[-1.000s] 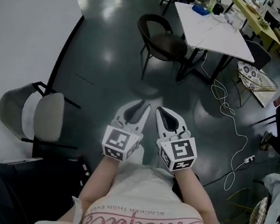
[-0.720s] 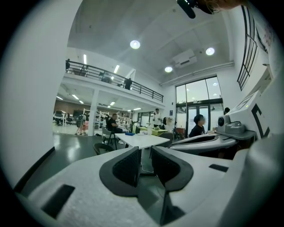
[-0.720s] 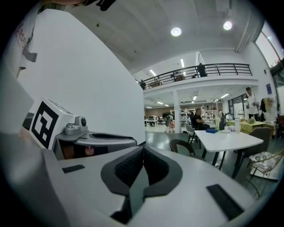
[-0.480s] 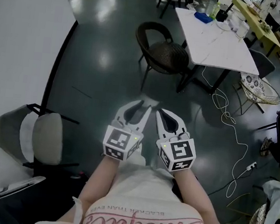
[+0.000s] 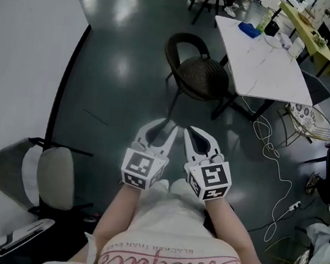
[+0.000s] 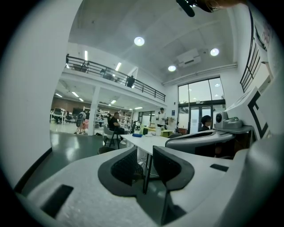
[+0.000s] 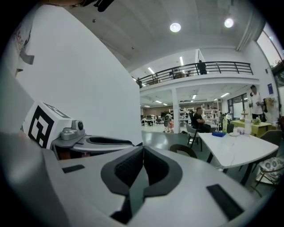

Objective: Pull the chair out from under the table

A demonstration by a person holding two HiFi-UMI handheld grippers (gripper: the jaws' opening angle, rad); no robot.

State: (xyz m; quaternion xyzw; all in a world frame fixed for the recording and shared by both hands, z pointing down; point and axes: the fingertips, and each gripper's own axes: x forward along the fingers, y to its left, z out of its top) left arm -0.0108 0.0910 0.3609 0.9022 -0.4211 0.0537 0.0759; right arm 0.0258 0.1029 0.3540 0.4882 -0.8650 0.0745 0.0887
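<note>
Head view: dark round-backed wicker chair (image 5: 198, 73) (seat partly under table (image 5: 268, 60)).

Looks along right gripper (image 7: 143, 147): pads tip to tip, nothing btwn. Beyond, shows dark round-backed chair (image 7: 182, 150) close against left side of white table (image 7: 237, 150), w/ blue item (image 7: 218, 134) on top. Takes in white wall (image 7: 97, 84) at left, glossy dark floor (image 7: 160, 139), seated person (image 7: 197, 119) in bg, standing person (image 7: 255, 99) far right, railed balcony (image 7: 222, 68) above w/ figure (image 7: 202, 66) on it, wire-frame chair (image 7: 271, 167) at lower right edge, round ceiling lights (image 7: 175, 27)
</note>
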